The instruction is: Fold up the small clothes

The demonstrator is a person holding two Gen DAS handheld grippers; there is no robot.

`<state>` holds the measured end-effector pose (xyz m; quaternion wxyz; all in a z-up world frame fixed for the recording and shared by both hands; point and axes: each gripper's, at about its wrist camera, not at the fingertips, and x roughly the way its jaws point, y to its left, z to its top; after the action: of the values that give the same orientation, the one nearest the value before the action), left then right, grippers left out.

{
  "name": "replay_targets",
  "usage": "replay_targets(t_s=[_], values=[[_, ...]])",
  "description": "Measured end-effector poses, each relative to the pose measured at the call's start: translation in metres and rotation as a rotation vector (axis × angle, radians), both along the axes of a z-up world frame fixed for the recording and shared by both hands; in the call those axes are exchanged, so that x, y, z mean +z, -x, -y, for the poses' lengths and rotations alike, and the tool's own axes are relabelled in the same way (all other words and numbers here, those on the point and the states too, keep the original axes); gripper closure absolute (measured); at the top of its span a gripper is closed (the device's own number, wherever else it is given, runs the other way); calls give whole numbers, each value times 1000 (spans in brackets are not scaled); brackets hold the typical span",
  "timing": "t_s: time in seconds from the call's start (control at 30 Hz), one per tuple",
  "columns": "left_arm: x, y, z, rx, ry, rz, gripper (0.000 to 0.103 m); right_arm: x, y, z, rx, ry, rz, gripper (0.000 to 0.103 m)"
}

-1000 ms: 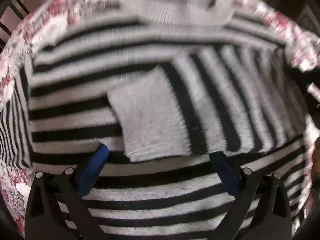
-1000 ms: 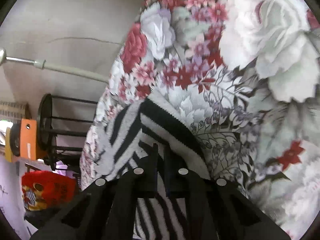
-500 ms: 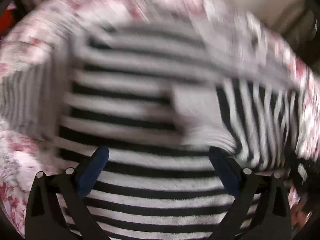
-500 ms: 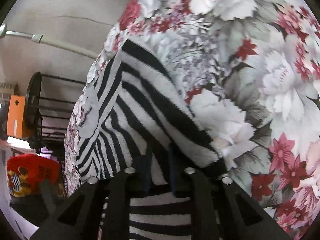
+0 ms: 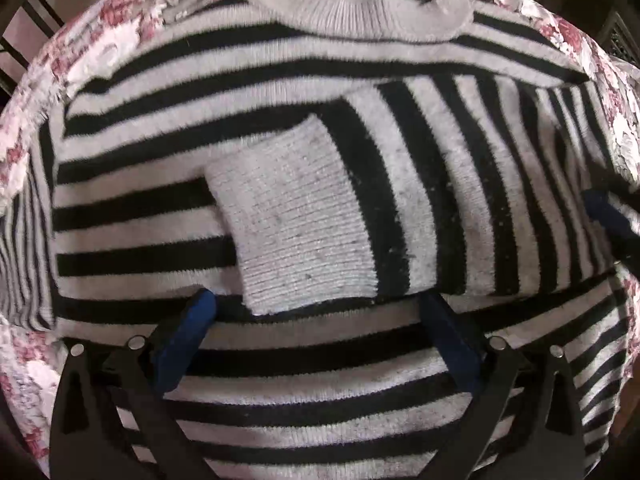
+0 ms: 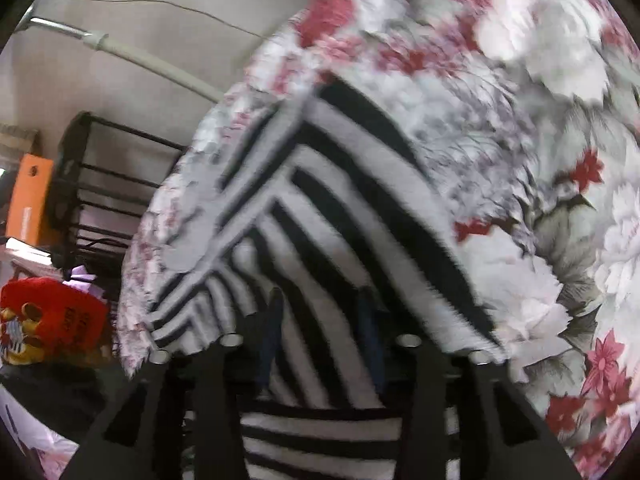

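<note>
Sweater (image 5: 280, 60) lies sleeve-folded on your floral cloth (image 6: 540, 160); your left gripper (image 5: 320, 312) hangs spread, your right gripper (image 6: 320, 308) is opening over its sleeve.

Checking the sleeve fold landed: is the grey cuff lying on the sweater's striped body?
Touching. In the left wrist view the grey cuff lies flat on the striped sweater, with no gap showing at its edges.

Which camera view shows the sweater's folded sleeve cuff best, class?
The left wrist view: the plain grey cuff lies whole and sharp across the striped sweater, just beyond the left gripper. The right wrist view shows only blurred stripes, no cuff.
</note>
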<state>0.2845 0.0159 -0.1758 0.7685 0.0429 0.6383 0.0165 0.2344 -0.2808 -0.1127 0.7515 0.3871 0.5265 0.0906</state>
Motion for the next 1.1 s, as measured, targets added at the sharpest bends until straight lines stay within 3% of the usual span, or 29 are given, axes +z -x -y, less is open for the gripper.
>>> replay_targets(t_s=[0.03, 0.1, 0.13, 0.17, 0.2, 0.23, 0.3, 0.4, 0.53, 0.67, 0.8, 0.87, 0.97, 1.03, 1.1], values=[[13, -1, -1, 7, 14, 38, 4, 2, 0, 1, -6, 4, -1, 79], [34, 1, -2, 6, 44, 141, 4, 16, -3, 0, 4, 1, 42, 64], [39, 0, -3, 1, 39, 164, 4, 27, -3, -6, 23, 23, 87, 52], [33, -3, -3, -3, -3, 135, 4, 31, -4, -13, 39, 40, 98, 39], [20, -6, -3, -4, -27, 79, 4, 31, -6, -20, 62, 61, 96, 34], [-6, -8, -7, -3, -12, -44, 4, 22, -7, -28, 93, 86, 67, 31], [-12, -5, -17, 36, 33, -50, 4, 10, -4, -36, 122, 133, 59, 31], [7, -6, -26, 37, 70, -60, 5, 30, -4, -41, 126, 190, 51, 31], [37, 4, -83, 171, 175, 6, 5, 57, 0, -40, 63, 60, 76, 30], [46, 20, -183, 385, 296, 47, 5, 70, 7, -62, 70, -5, 69, 30], [46, 50, -263, 536, 266, 88, 5, 91, 10, -94, 76, -55, 85, 29], [44, 68, -292, 619, 287, 106, 5, 103, 13, -113, 93, -86, 94, 23], [44, 79, -335, 743, 398, 151, 5, 117, 21, -135, 143, -86, 107, 21], [45, 84, -361, 800, 472, 179, 7, 124, 24, -155, 188, -90, 113, 20], [43, 92, -370, 831, 498, 207, 12, 129, 27, -174, 233, -82, 120, 19]])
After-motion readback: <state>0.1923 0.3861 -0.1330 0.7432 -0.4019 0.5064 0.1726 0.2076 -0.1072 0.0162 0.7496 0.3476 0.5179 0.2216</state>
